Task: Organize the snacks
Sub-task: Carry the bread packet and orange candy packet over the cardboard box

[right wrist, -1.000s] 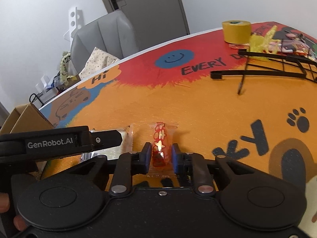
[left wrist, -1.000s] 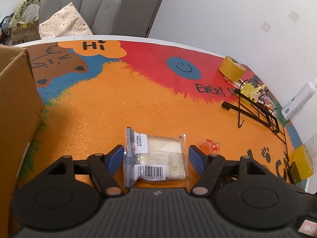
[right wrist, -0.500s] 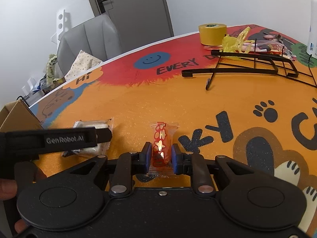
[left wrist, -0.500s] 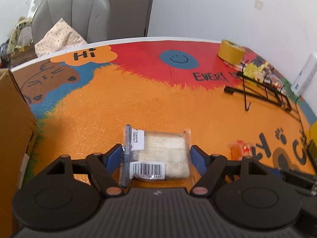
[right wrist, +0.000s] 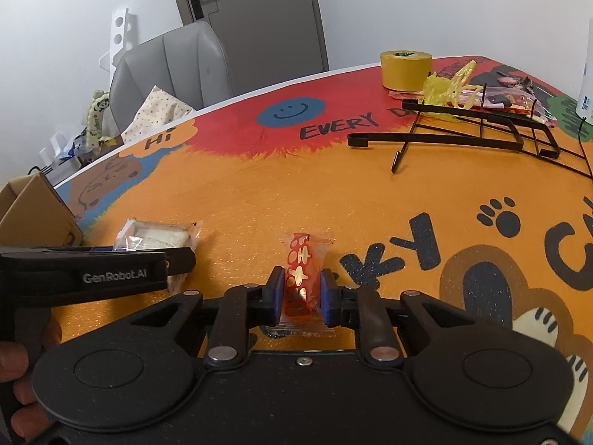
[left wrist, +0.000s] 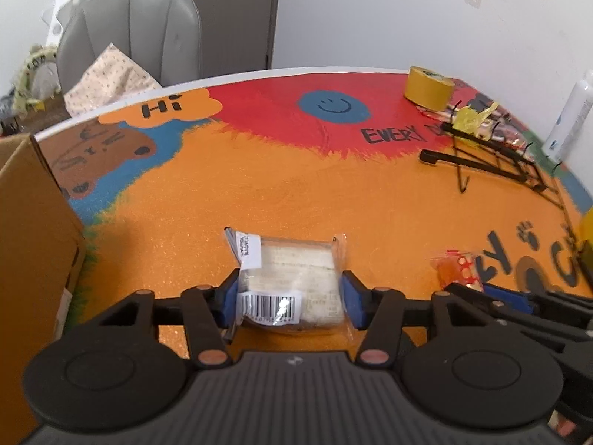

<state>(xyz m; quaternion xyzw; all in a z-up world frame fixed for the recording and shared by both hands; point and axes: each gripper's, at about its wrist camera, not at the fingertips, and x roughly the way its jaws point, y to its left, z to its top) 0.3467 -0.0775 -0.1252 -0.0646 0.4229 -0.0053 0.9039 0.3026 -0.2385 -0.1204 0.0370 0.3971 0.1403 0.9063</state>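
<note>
My left gripper (left wrist: 290,298) is shut on a clear-wrapped white cake snack (left wrist: 289,278) with a barcode label, held just above the orange mat. The snack also shows in the right wrist view (right wrist: 157,237), behind the left gripper's body. My right gripper (right wrist: 298,294) is shut on a small red candy packet with gold flowers (right wrist: 299,274). That packet also shows at the right in the left wrist view (left wrist: 457,269).
A cardboard box (left wrist: 33,230) stands at the left table edge. A black wire rack (right wrist: 478,131) lies at the far right, with yellow wrappers (right wrist: 446,87), a yellow tape roll (right wrist: 406,68) and a white bottle (left wrist: 569,120) near it. A grey chair (right wrist: 166,70) stands behind the table.
The left gripper's fingers have closed in on the cake snack and now press its sides. Both grippers have risen and tilted a little. The right gripper keeps its hold on the candy.
</note>
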